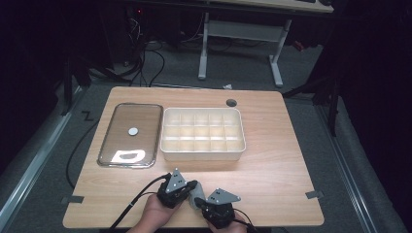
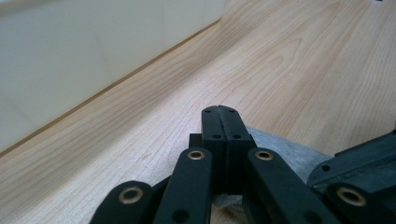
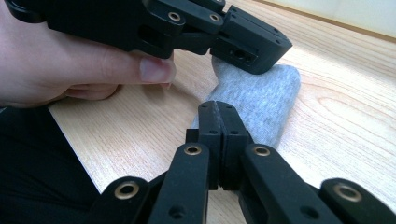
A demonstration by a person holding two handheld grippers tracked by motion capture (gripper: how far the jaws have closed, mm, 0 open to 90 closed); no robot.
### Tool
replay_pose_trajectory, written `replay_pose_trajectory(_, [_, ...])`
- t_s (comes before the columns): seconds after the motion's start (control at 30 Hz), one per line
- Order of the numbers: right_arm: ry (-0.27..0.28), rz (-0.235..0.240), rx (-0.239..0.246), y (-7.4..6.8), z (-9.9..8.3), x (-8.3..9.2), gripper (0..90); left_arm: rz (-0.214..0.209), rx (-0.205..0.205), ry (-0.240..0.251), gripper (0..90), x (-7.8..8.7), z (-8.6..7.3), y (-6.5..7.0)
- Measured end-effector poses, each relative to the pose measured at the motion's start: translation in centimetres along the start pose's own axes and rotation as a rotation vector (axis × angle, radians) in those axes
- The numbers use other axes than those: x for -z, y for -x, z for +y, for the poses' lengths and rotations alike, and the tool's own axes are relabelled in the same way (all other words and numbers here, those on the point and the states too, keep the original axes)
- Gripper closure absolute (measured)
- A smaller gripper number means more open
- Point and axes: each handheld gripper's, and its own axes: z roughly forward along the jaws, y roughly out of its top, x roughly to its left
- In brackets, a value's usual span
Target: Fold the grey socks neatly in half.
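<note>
While both grippers (image 1: 193, 188) (image 1: 206, 204) pinch a grey sock (image 3: 261, 100), the divided white box (image 1: 202, 154) sits empty beside its lid (image 1: 130, 133).

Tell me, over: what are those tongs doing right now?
Left tongs shut, right tongs shut, both at grey cloth on table. Divided box and lid beyond. Nothing in the way.

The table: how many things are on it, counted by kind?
Divided box: 1
Clear lid: 1
Grey cloth: 1
Total: 3 things on the table
</note>
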Motion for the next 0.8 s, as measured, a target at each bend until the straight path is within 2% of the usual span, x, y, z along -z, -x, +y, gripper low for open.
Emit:
replay_pose_trajectory(0.17, [0.018, 0.033, -0.015, 0.4, -0.3, -0.1, 90.0, -0.004, 0.013, -0.008, 90.0, -0.2, 0.0, -0.2])
replay_pose_trajectory(0.33, [0.025, 0.029, -0.016, 0.3, -0.5, -0.1, 90.0, -0.005, 0.009, -0.007, 90.0, -0.1, 0.0, -0.2])
replay_pose_trajectory(0.4, [0.020, 0.029, -0.018, 0.3, -0.4, -0.1, 90.0, -0.007, 0.017, -0.002, 90.0, -0.1, 0.0, -0.2])
replay_pose_trajectory(0.5, [-0.012, 0.035, 0.008, 0.3, 0.1, 0.0, 89.5, 0.001, 0.008, 0.001, 90.0, -0.1, -0.1, -0.1])
replay_pose_trajectory(0.6, [-0.028, 0.033, 0.017, 0.2, 0.9, 0.3, 83.9, 0.001, 0.015, 0.005, 90.0, 0.0, -0.1, -0.2])
replay_pose_trajectory(0.67, [-0.020, 0.024, 0.010, 0.1, 1.5, 0.7, 79.3, -0.003, 0.024, 0.005, 89.9, 0.0, -0.1, -0.2])
replay_pose_trajectory(0.73, [-0.015, 0.012, -0.006, 0.2, 2.0, 1.0, 74.3, -0.002, 0.016, 0.006, 89.8, 0.0, -0.1, -0.2])
replay_pose_trajectory(0.8, [-0.021, 0.006, -0.043, 0.6, 2.4, 1.1, 67.3, -0.003, 0.017, 0.008, 89.7, 0.1, -0.1, -0.2])
